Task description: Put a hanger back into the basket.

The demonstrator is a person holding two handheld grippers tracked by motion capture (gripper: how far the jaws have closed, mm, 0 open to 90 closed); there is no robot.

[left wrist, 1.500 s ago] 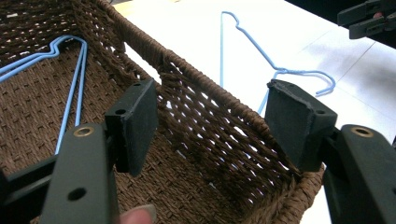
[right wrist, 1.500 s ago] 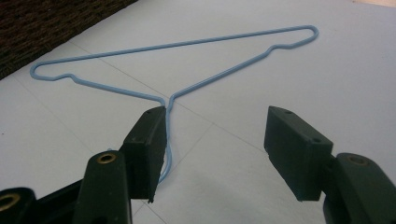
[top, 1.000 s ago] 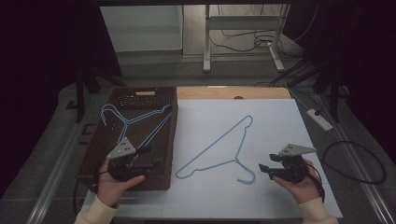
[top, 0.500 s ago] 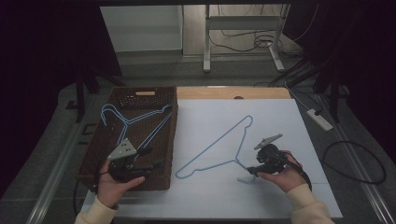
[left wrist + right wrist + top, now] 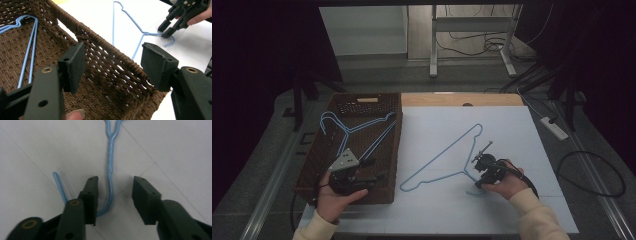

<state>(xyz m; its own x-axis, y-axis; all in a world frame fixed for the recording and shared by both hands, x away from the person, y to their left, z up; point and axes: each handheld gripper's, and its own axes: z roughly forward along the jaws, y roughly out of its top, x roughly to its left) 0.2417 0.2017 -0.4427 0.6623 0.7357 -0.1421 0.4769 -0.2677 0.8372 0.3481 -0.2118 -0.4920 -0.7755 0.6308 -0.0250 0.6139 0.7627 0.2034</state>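
Observation:
A light blue wire hanger [image 5: 437, 160] lies flat on the white table, its hook toward me. My right gripper [image 5: 476, 179] is down at that hook. In the right gripper view the hook's stem [image 5: 110, 157] runs between the pads of the right gripper [image 5: 115, 182], close to the left pad, with a gap on both sides; the jaws have just been closing. A second blue hanger [image 5: 347, 130] lies in the brown wicker basket [image 5: 399, 135]. My left gripper [image 5: 374, 169] hovers open over the basket's near right corner, its jaws [image 5: 113, 50] either side of the rim [image 5: 105, 37] without touching it.
The basket takes up the table's left side. A bare wooden strip [image 5: 452, 99] runs along the far edge. To the right, off the table, lie a power strip [image 5: 554, 127] and a looped black cable [image 5: 592, 172]. White desk legs [image 5: 432, 45] stand beyond.
My right gripper has moved left to the hanger's hook, dropped slightly, and its jaws have narrowed around the hook. The left gripper has stayed put.

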